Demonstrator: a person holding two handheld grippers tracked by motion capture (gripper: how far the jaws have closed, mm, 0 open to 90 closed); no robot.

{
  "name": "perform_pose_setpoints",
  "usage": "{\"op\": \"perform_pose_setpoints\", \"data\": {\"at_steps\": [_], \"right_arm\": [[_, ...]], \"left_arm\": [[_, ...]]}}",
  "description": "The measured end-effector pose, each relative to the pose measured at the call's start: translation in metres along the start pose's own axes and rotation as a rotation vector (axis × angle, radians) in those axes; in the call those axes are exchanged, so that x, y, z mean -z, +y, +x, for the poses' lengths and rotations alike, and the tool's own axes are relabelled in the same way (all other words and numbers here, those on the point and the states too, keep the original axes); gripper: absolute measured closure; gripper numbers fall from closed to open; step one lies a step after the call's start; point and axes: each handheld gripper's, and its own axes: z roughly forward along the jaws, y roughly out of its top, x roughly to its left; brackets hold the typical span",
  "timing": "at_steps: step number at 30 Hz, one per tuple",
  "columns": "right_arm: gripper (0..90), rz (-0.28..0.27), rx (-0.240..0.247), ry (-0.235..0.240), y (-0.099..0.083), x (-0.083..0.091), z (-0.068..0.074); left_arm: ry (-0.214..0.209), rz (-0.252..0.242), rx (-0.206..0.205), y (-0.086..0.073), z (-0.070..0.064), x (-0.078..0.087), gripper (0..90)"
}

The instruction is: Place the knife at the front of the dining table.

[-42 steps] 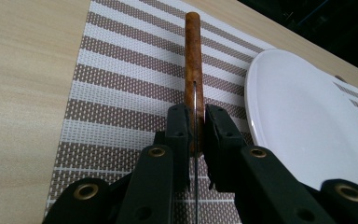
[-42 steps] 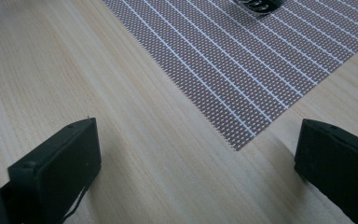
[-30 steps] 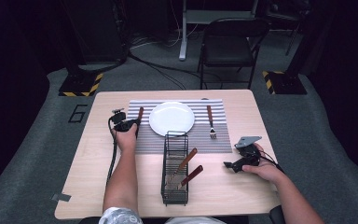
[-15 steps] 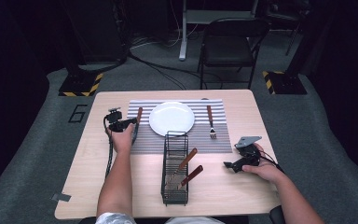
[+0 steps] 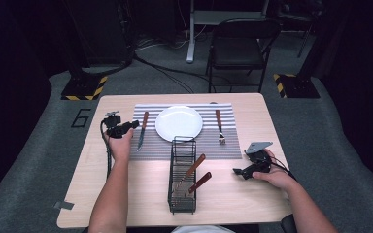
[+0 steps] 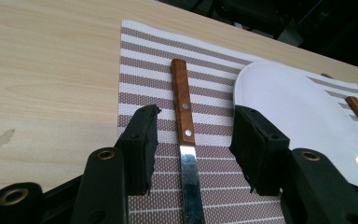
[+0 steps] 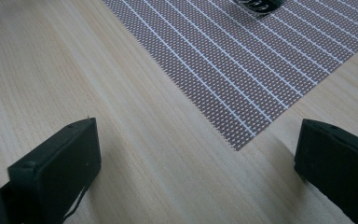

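Observation:
A knife with a wooden handle [image 6: 182,100] and steel blade lies on the striped placemat [image 5: 229,145], left of the white plate [image 5: 178,122]. My left gripper [image 5: 134,125] is open and hovers just left of the knife [image 5: 142,130]; in the left gripper view its jaws [image 6: 193,123] straddle the knife without touching it. A fork [image 5: 219,126] rests on the mat right of the plate. Low over bare wood near the mat's front right corner [image 7: 235,147], my right gripper [image 5: 236,171] stands open and empty, its jaws [image 7: 196,140] wide apart.
A black wire rack [image 5: 182,174] stands at the table's front middle with two wooden-handled utensils [image 5: 194,167] leaning in it. The fork's tines [image 7: 256,3] show at the top of the right gripper view. A folding chair [image 5: 240,43] stands beyond the far edge.
My left hand and gripper have shifted a little to the left, away from the knife, which stays on the mat. The right gripper has not moved.

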Motion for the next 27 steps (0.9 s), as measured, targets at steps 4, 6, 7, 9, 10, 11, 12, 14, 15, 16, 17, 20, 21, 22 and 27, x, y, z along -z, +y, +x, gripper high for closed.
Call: {"op": "perform_pose_setpoints", "data": {"at_steps": [4, 6, 7, 9, 10, 11, 12, 14, 15, 16, 17, 20, 21, 22, 27], "right_arm": [[0.0, 0.000, 0.000, 0.000, 0.000, 0.000, 0.000], [0.0, 0.000, 0.000, 0.000, 0.000, 0.000, 0.000], [0.0, 0.000, 0.000, 0.000, 0.000, 0.000, 0.000], [0.0, 0.000, 0.000, 0.000, 0.000, 0.000, 0.000], [0.0, 0.000, -0.001, 0.000, 0.000, 0.000, 0.000], [0.0, 0.000, -0.001, 0.000, 0.000, 0.000, 0.000], [0.0, 0.000, -0.001, 0.000, 0.000, 0.000, 0.000], [0.0, 0.000, -0.001, 0.000, 0.000, 0.000, 0.000], [0.0, 0.000, 0.000, 0.000, 0.000, 0.000, 0.000], [0.0, 0.000, 0.000, 0.000, 0.000, 0.000, 0.000], [0.0, 0.000, 0.000, 0.000, 0.000, 0.000, 0.000], [0.0, 0.000, -0.001, 0.000, 0.000, 0.000, 0.000], [0.0, 0.000, 0.000, 0.000, 0.000, 0.000, 0.000], [0.0, 0.000, 0.000, 0.000, 0.000, 0.000, 0.000], [0.0, 0.000, -0.001, 0.000, 0.000, 0.000, 0.000]], "left_arm": [[0.002, -0.015, -0.020, 0.002, 0.000, 0.012, 49.6], [-0.007, -0.032, -0.011, 0.003, 0.000, 0.018, 49.6], [-0.012, -0.037, -0.007, 0.003, 0.000, 0.021, 49.5], [-0.015, -0.046, -0.010, 0.004, -0.001, 0.024, 49.6], [-0.016, -0.052, -0.017, 0.004, -0.002, 0.028, 49.5], [-0.020, -0.058, -0.020, 0.004, -0.002, 0.030, 49.6], [-0.024, -0.064, -0.021, 0.003, -0.003, 0.032, 49.6], [-0.027, -0.071, -0.025, 0.003, -0.005, 0.037, 49.6], [-0.026, -0.074, -0.032, 0.003, -0.006, 0.039, 49.6], [-0.024, -0.071, -0.041, 0.003, -0.007, 0.042, 49.6], [-0.023, -0.071, -0.053, 0.003, -0.008, 0.045, 49.3], [-0.026, -0.071, -0.086, 0.004, -0.012, 0.054, 48.9], [-0.027, -0.069, -0.096, 0.004, -0.014, 0.057, 47.9], [-0.032, -0.069, -0.105, 0.005, -0.015, 0.060, 47.9], [-0.044, -0.080, -0.154, 0.002, -0.021, 0.076, 47.7]]}}
